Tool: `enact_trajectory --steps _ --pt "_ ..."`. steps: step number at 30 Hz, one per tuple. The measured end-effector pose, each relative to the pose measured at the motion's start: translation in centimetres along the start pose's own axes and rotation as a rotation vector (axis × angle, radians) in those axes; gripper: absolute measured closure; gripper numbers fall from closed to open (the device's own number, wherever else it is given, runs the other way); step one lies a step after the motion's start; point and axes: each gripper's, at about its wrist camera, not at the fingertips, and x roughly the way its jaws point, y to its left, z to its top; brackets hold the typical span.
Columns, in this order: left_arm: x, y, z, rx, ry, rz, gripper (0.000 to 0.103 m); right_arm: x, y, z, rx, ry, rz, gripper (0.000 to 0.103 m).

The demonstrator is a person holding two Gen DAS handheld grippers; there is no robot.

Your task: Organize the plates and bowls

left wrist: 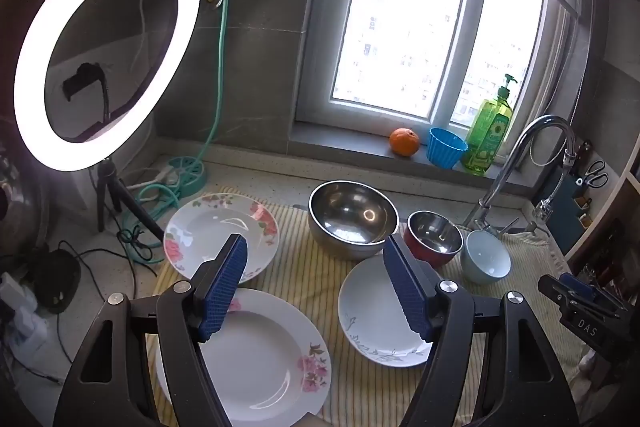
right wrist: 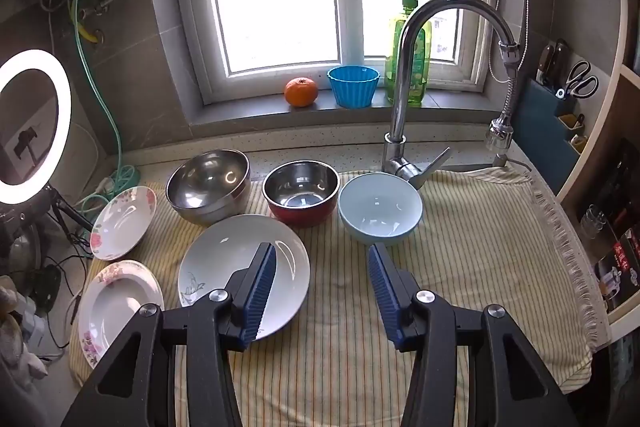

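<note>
Several dishes sit on a yellow striped cloth [right wrist: 480, 247]. At the back are a large steel bowl [right wrist: 208, 187], a red bowl with a steel inside [right wrist: 302, 193] and a light blue bowl [right wrist: 380, 209]. In front lie a white plate with a grey leaf print [right wrist: 236, 255] and two floral plates, one farther [right wrist: 122, 223] and one nearer [right wrist: 116, 307]. My right gripper [right wrist: 322, 255] hovers open and empty above the cloth, its left finger over the white plate. My left gripper [left wrist: 314, 247] is open wide and empty above the cloth, between the floral plates [left wrist: 264, 359] and the white plate [left wrist: 372, 311].
A lit ring light [left wrist: 108, 55] on a tripod stands at the left among cables and a green hose. A faucet [right wrist: 404, 67] rises behind the bowls. An orange [right wrist: 301, 91], a blue cup [right wrist: 353, 85] and a soap bottle [right wrist: 408, 59] stand on the sill. A knife holder [right wrist: 548, 115] is at the right.
</note>
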Motion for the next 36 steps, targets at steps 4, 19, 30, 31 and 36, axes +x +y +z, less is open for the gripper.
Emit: enact_trajectory --steps 4,19,30,31,36 --pt "0.0 -0.1 -0.4 0.004 -0.016 0.009 0.033 0.0 0.1 0.0 0.014 0.004 0.014 0.059" --pt "0.3 -0.7 -0.6 0.037 -0.016 0.024 0.033 -0.1 -1.0 0.4 0.030 -0.026 -0.049 0.058" --pt "0.5 -0.8 -0.6 0.046 -0.013 0.020 0.033 0.1 -0.9 0.7 0.033 -0.032 -0.050 0.058" --pt "0.6 -0.8 -0.5 0.045 -0.013 0.020 0.033 0.1 -0.8 0.8 0.033 -0.032 -0.050 0.058" --pt "0.7 -0.8 -0.4 0.041 -0.012 0.017 0.033 0.2 -0.8 0.8 0.032 -0.032 -0.051 0.058"
